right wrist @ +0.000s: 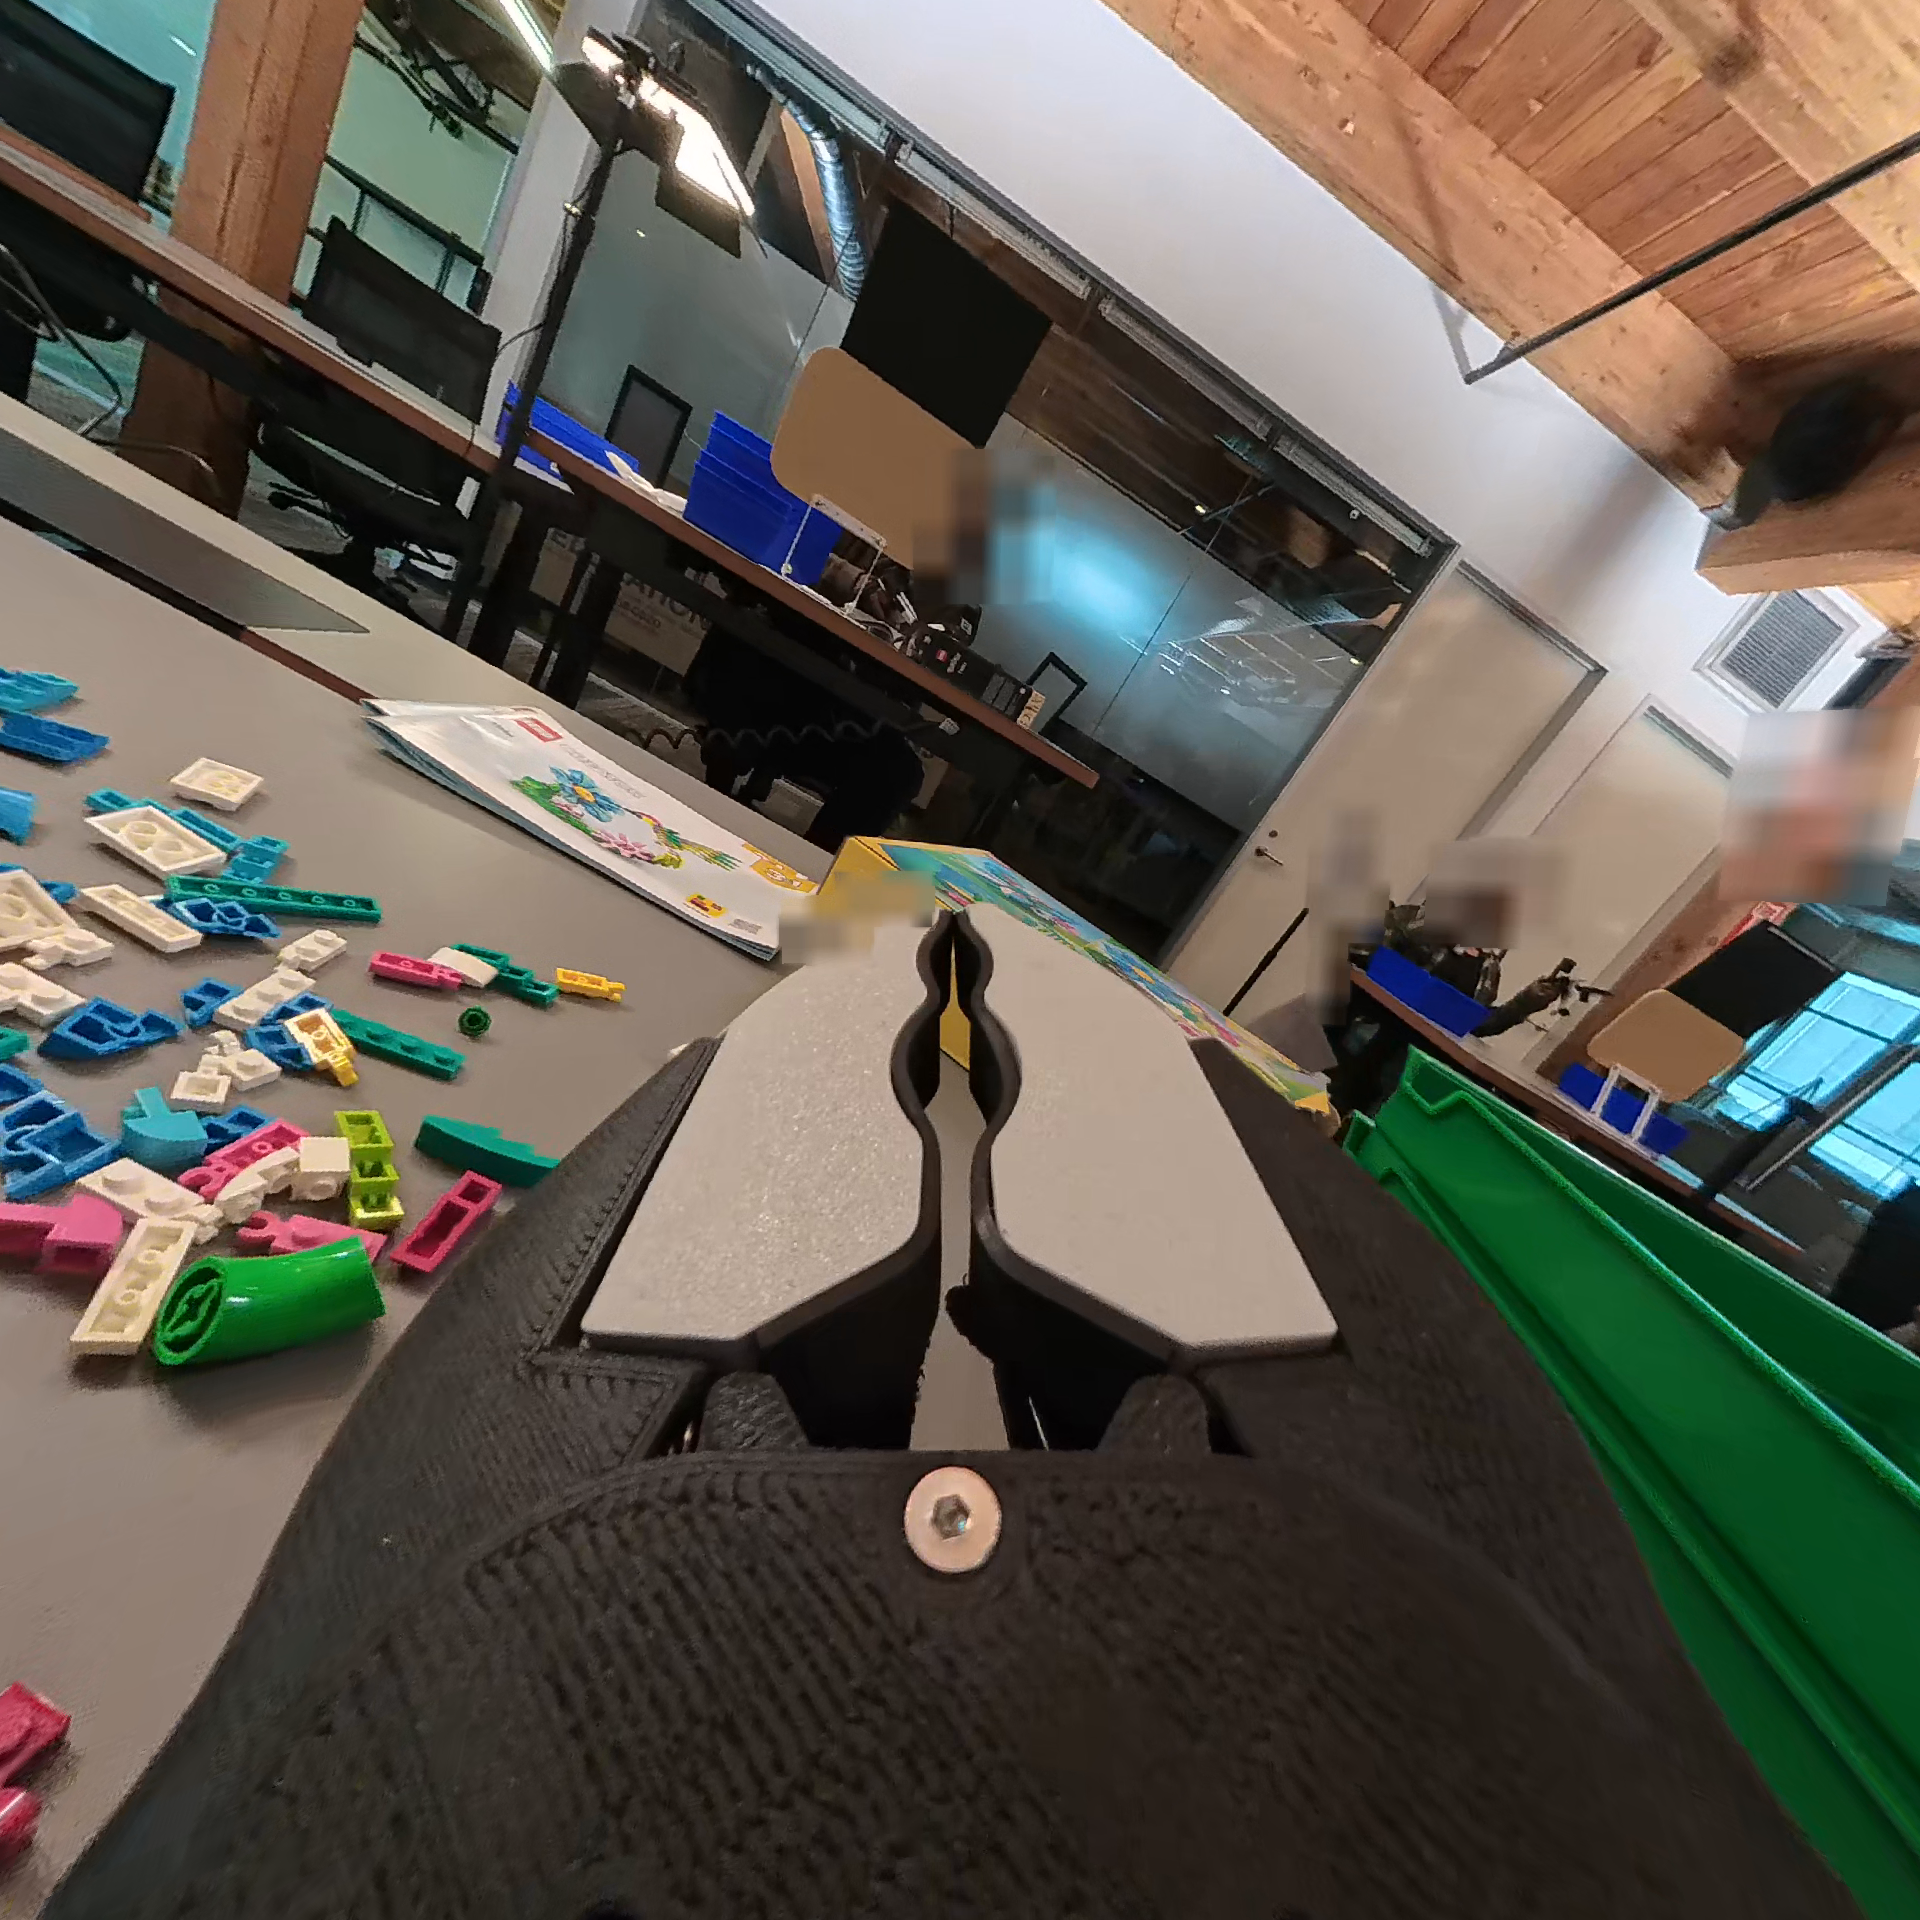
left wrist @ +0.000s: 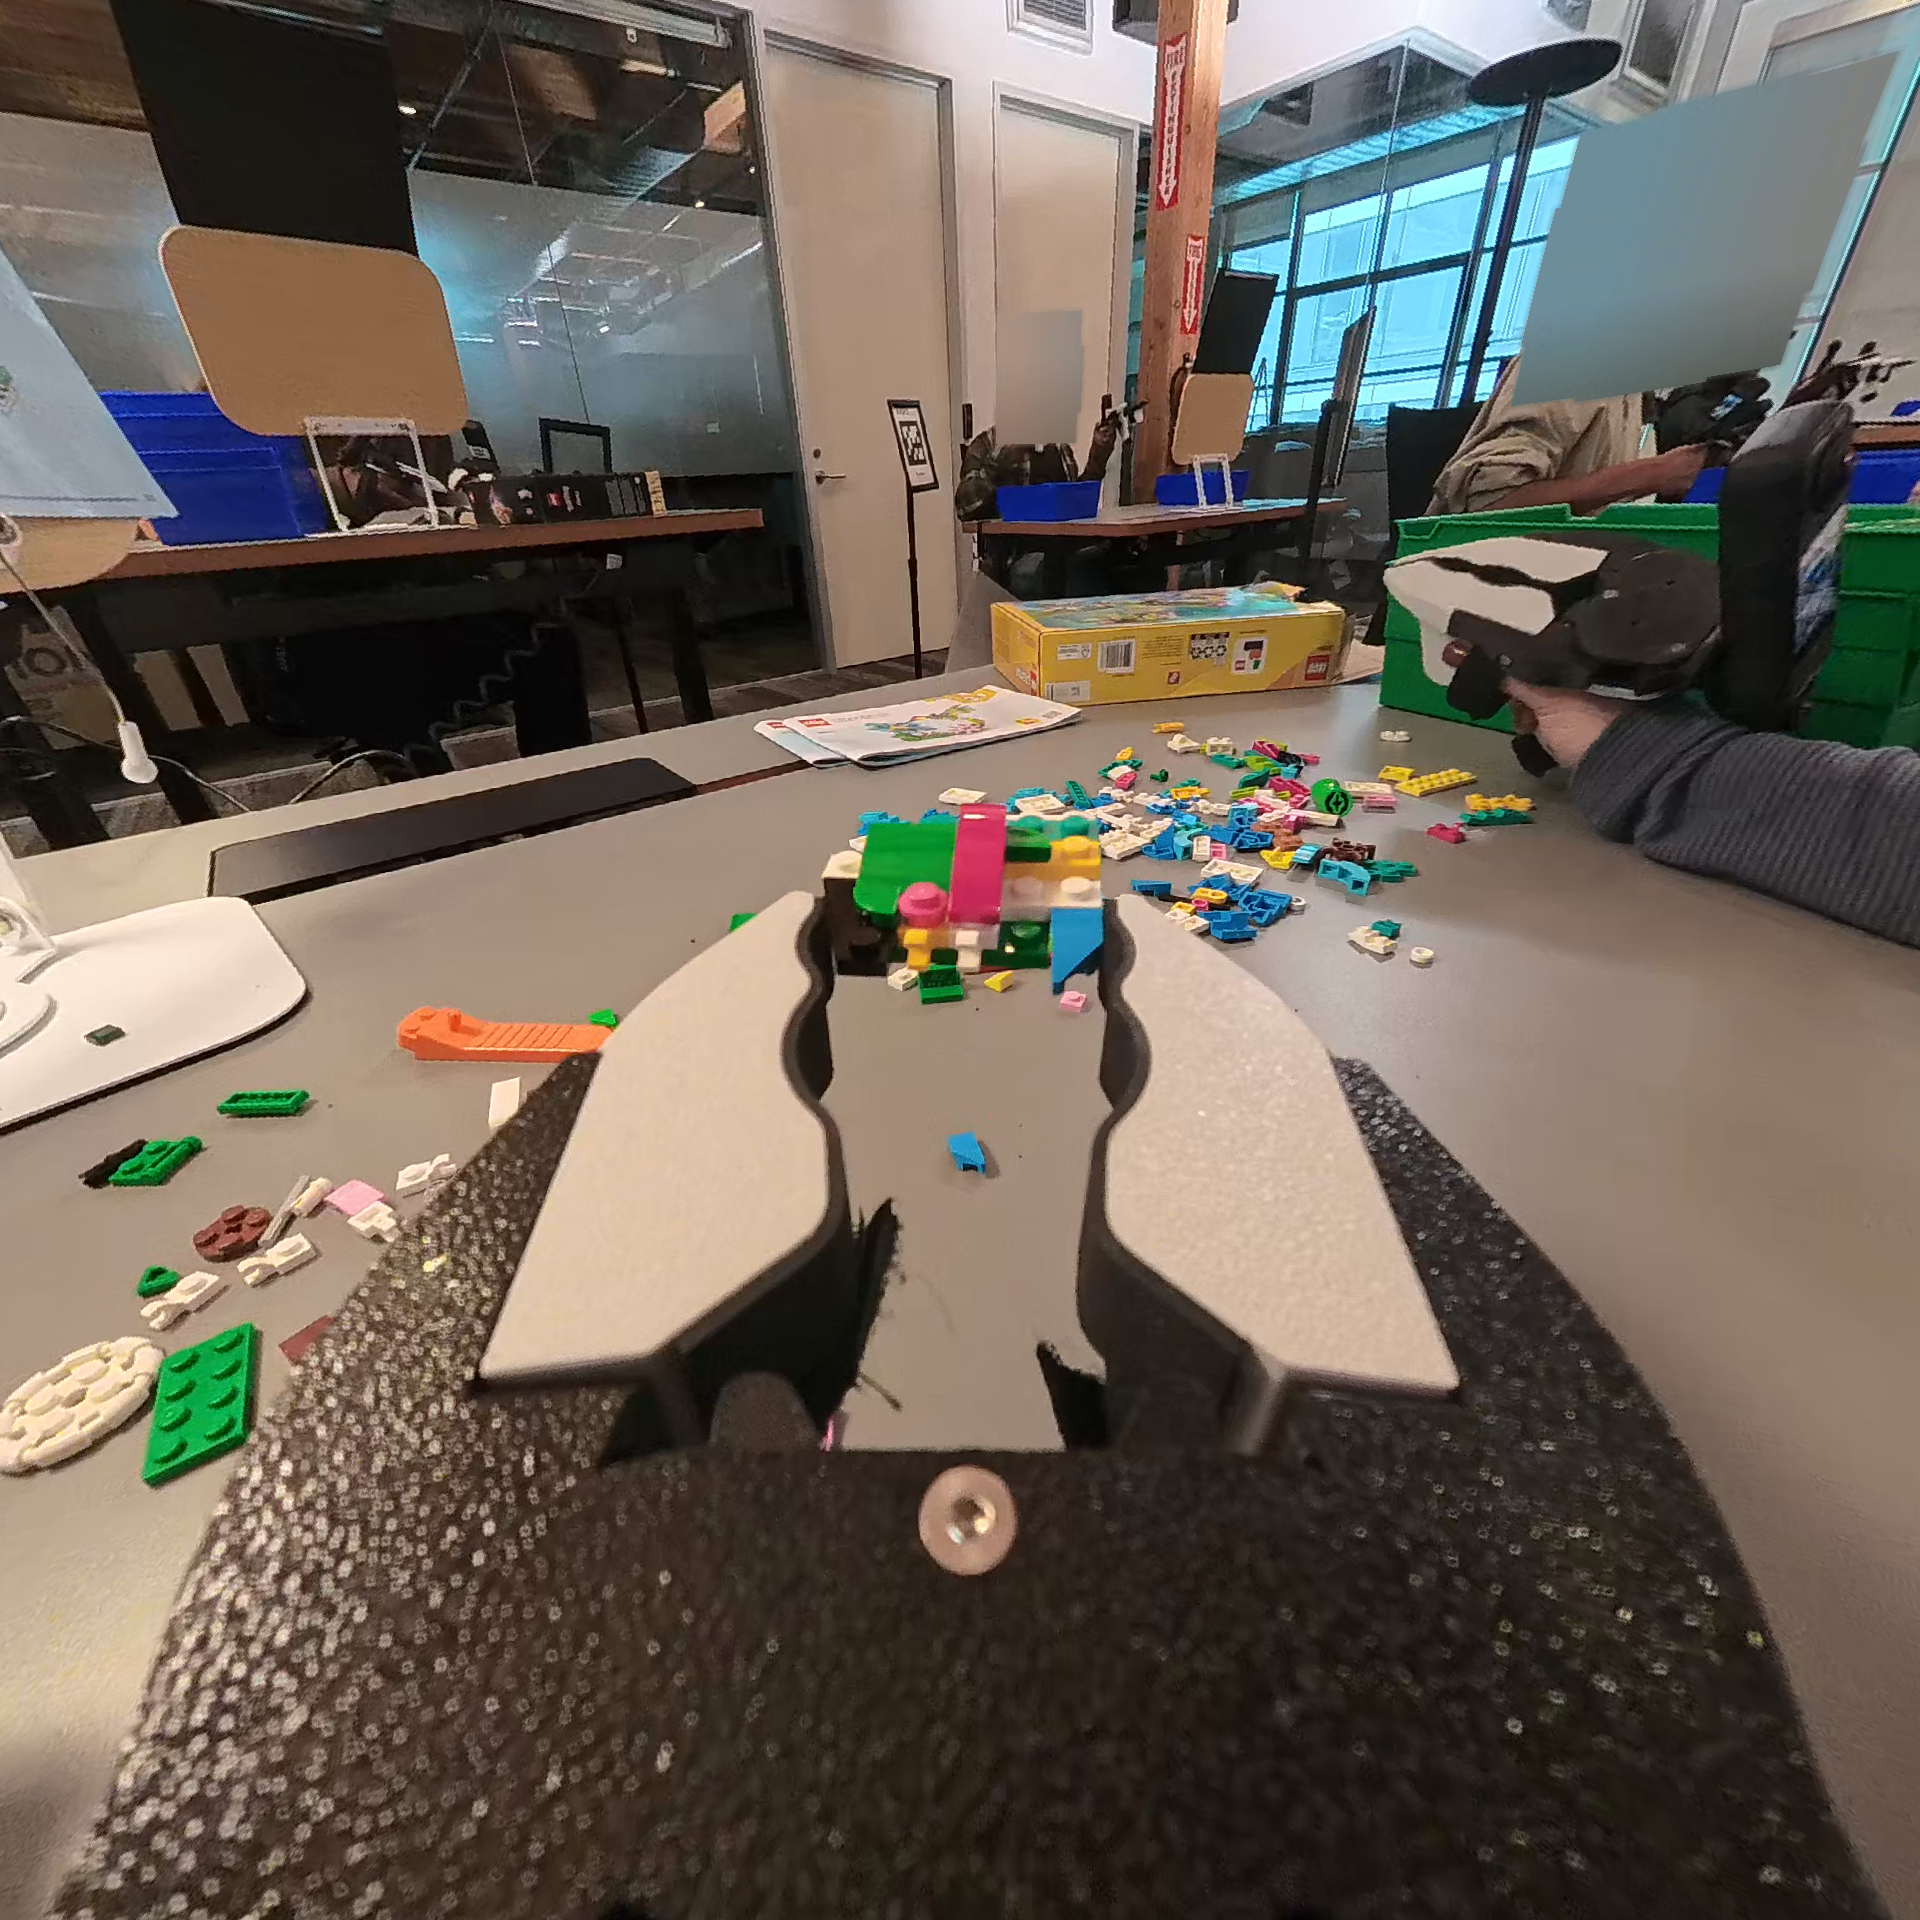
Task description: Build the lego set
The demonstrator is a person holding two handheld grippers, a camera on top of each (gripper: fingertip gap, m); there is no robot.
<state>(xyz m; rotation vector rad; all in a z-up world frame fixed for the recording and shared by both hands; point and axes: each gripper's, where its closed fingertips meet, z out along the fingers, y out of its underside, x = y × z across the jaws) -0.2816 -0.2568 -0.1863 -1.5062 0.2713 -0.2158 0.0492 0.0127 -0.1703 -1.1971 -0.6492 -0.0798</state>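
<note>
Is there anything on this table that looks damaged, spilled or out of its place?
Loose lego pieces lie scattered over the grey table, normal for a build. Only the yellow lego box looks damaged: its end flap near the green bin seems torn open. The orange brick separator lies apart, left of the partly built model.

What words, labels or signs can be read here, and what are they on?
I don't quote writing; these things bear it:
Yellow box: logos, barcode, small print.
Instruction booklet: cover title, logo.
Red signs on the wooden post: vertical lettering.
Black stand sign: too small to read.
</note>
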